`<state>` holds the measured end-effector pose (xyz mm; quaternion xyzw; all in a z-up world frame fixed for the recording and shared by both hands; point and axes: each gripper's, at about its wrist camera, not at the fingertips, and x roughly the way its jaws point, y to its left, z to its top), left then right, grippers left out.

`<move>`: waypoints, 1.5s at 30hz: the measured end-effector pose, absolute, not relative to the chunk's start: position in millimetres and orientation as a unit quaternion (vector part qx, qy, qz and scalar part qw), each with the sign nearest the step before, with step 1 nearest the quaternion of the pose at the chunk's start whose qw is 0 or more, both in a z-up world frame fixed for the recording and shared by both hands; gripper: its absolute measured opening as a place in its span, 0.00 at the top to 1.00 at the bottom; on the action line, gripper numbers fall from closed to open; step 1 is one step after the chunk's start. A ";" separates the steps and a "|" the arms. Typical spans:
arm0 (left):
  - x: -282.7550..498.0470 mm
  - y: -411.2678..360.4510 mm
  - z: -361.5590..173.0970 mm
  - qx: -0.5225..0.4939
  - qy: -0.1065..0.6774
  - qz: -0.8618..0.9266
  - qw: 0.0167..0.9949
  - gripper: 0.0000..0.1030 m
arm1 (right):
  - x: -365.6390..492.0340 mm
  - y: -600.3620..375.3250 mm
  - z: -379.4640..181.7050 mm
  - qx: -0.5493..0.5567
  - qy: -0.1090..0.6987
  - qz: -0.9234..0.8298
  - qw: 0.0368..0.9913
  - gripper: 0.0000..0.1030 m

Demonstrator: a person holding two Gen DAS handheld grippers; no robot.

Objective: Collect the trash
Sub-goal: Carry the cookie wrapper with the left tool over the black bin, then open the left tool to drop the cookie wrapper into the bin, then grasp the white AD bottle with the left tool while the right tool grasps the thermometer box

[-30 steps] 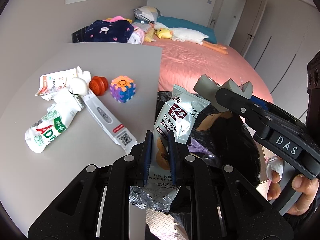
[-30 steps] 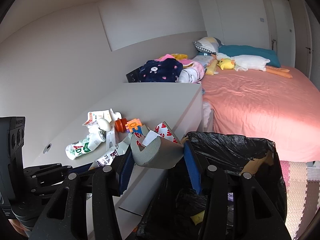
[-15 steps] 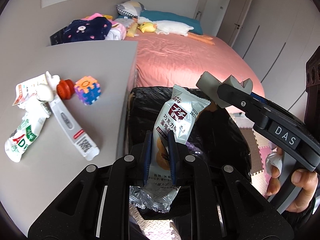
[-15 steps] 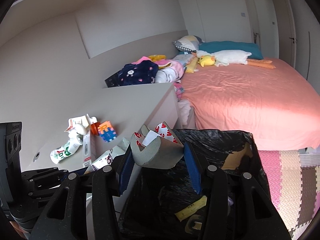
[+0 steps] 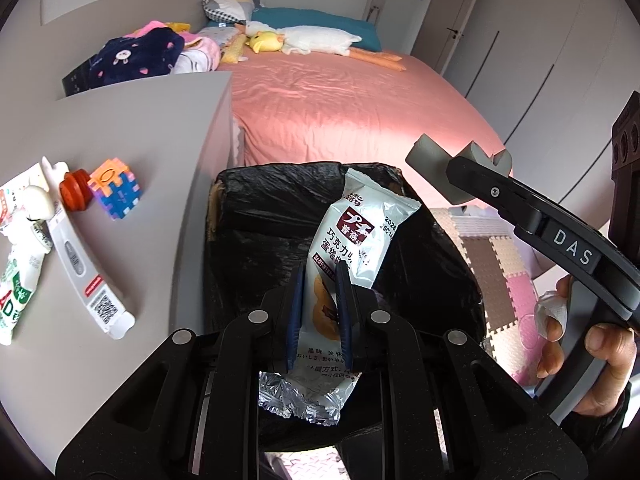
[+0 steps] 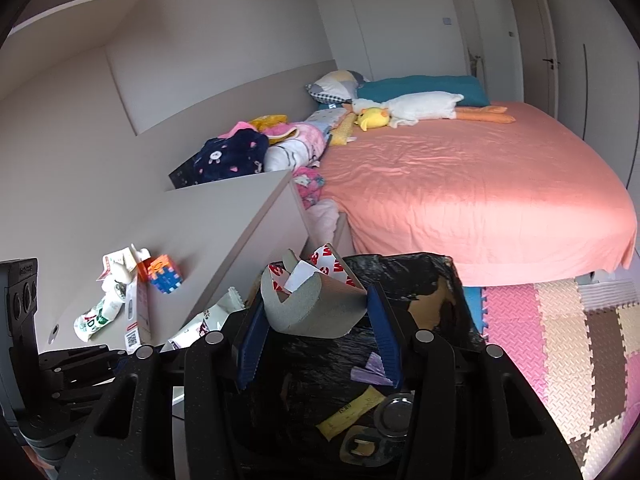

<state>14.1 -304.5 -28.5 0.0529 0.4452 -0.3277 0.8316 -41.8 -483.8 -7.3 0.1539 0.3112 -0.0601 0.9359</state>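
My left gripper (image 5: 319,312) is shut on a white snack wrapper (image 5: 354,240), which hangs over the black-lined trash bin (image 5: 256,216). My right gripper (image 6: 316,340) is shut on a grey foam corner guard (image 6: 316,308) with red-and-white backing tape, held above the same bin (image 6: 400,276). In the left wrist view that guard (image 5: 436,168) and the right gripper's arm reach in from the right, with a hand (image 5: 600,360) on the handle. More trash lies on the grey tabletop (image 5: 140,128): a long white box (image 5: 88,284) and a green-and-white pouch (image 5: 16,300).
An orange-blue puzzle cube (image 5: 114,190), a red cap (image 5: 74,190) and a small white figure (image 5: 38,202) sit on the tabletop. A bed with a pink sheet (image 6: 480,184) lies behind the bin. Foam floor tiles (image 6: 560,340) lie to its right. Paper scraps sit inside the bin.
Both grippers have swung right, away from the tabletop and over the bin, each still holding its item. The tabletop items have slid toward the left of both views.
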 end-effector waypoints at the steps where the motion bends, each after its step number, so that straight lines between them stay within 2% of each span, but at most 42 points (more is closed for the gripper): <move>1: 14.4 -307.3 -28.6 0.053 0.446 -0.330 0.830 0.85 | -43.0 -488.2 -7.9 0.155 0.311 -0.065 0.935 0.51; 7: 15.6 -320.7 -29.4 0.054 0.447 -0.340 0.825 0.84 | -44.6 -501.3 -12.6 0.160 0.321 -0.080 0.930 0.51; 8: 16.3 -322.2 -30.0 0.053 0.448 -0.340 0.825 0.76 | -43.2 -502.2 -14.0 0.160 0.326 -0.078 0.928 0.49; 9: 17.7 -323.4 -31.1 0.054 0.451 -0.337 0.824 0.64 | -41.6 -502.3 -15.3 0.157 0.332 -0.080 0.927 0.45; 10: 18.6 -323.2 -31.6 0.057 0.450 -0.327 0.829 0.22 | -42.3 -502.9 -15.4 0.154 0.330 -0.088 0.927 0.28; 11: 18.2 -321.2 -30.8 0.058 0.439 -0.307 0.843 0.06 | -44.1 -502.8 -14.5 0.151 0.323 -0.102 0.929 0.15; 14: 16.1 -316.3 -27.0 0.070 0.404 -0.277 0.869 0.06 | -47.7 -501.5 -12.2 0.149 0.308 -0.110 0.933 0.11; 45: 41.5 -208.6 -23.3 0.056 0.403 -0.197 0.892 0.06 | -4.1 -411.5 -14.7 0.111 0.332 -0.036 0.936 0.11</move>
